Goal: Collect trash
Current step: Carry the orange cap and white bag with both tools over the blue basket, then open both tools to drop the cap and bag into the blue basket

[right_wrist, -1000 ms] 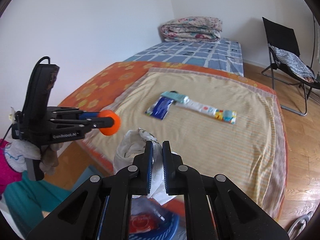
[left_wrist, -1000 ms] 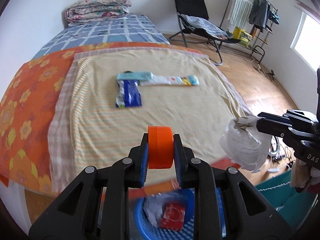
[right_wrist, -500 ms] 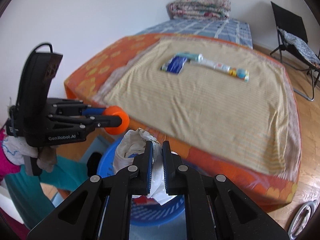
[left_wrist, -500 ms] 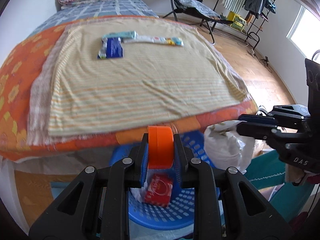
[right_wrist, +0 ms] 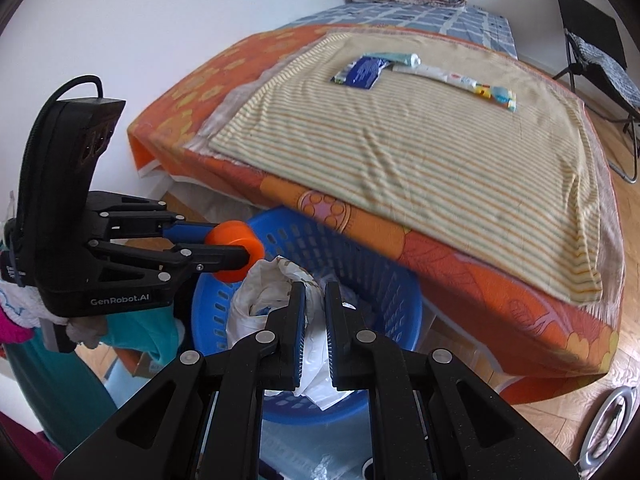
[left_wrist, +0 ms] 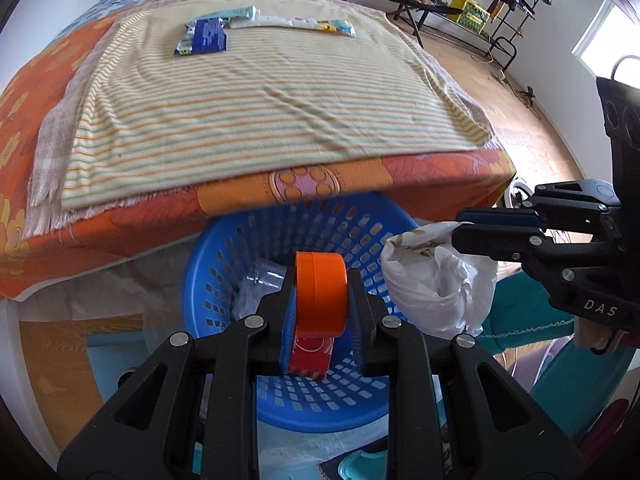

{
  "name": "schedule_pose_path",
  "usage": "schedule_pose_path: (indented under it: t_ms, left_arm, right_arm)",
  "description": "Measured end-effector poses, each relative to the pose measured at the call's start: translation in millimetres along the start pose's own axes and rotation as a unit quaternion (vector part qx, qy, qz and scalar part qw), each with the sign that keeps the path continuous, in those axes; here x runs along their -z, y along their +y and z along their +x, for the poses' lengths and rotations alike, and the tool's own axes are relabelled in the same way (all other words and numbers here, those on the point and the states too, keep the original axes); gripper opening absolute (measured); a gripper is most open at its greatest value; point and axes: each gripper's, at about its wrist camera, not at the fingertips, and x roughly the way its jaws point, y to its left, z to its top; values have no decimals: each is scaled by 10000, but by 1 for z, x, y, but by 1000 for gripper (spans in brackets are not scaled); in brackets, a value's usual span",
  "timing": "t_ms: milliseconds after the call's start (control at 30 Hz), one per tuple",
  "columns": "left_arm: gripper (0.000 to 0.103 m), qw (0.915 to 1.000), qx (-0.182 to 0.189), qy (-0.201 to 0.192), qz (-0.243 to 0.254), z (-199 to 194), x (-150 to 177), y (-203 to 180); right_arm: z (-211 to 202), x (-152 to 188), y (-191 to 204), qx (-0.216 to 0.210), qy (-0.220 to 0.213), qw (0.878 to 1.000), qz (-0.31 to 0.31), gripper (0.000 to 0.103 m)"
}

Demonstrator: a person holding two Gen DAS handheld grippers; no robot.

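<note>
My left gripper (left_wrist: 320, 304) is shut on an orange lid (left_wrist: 320, 292) and holds it over the blue basket (left_wrist: 224, 264). It also shows in the right wrist view (right_wrist: 240, 250), with the orange lid (right_wrist: 234, 250). My right gripper (right_wrist: 315, 304) is shut on a crumpled white plastic bag (right_wrist: 260, 304) above the blue basket (right_wrist: 384, 292). That right gripper (left_wrist: 460, 228) and the white plastic bag (left_wrist: 432, 292) show at the basket's right rim. A red packet (left_wrist: 310, 354) and clear wrappers lie in the basket.
The bed (left_wrist: 256, 104) with a striped cloth stands behind the basket. On it lie a blue packet (left_wrist: 204, 36), a teal tube (left_wrist: 224, 14) and a long white tube (left_wrist: 304, 24). A black chair (right_wrist: 592, 48) stands at the far right. Wooden floor lies right of the bed.
Both grippers have come down from above the bed edge to just over the basket, still holding the lid and the bag. The basket now fills the lower view.
</note>
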Motion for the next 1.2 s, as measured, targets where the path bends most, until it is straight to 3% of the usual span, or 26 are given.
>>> schedule_pose_path:
  t_ms: [367, 500, 567, 667, 700, 733, 1200]
  left_arm:
    - [24, 9998, -59, 187, -2, 7, 5, 1]
    - [47, 9999, -101, 133, 3, 6, 4, 0]
    - [50, 9998, -137, 113, -2, 5, 4, 1]
    - [50, 9998, -172, 130, -60, 5, 3, 3]
    - [50, 9997, -180, 137, -88, 5, 3, 5]
    - [50, 9997, -181, 145, -104, 6, 3, 5]
    - [51, 9995, -197, 163, -178, 6, 2, 8]
  right_arm:
    - [10, 5, -1, -2, 243, 9996, 107, 9]
    - [12, 3, -2, -3, 309, 9994, 141, 12]
    - [13, 3, -2, 6, 354, 9993, 147, 14]
    - [13, 3, -2, 54, 344, 9993, 147, 33]
    - [12, 3, -2, 62, 326, 9993, 146, 45]
    - [10, 3, -2, 72, 270, 9995, 141, 52]
    - [8, -1, -2, 311, 214, 9992, 94, 52]
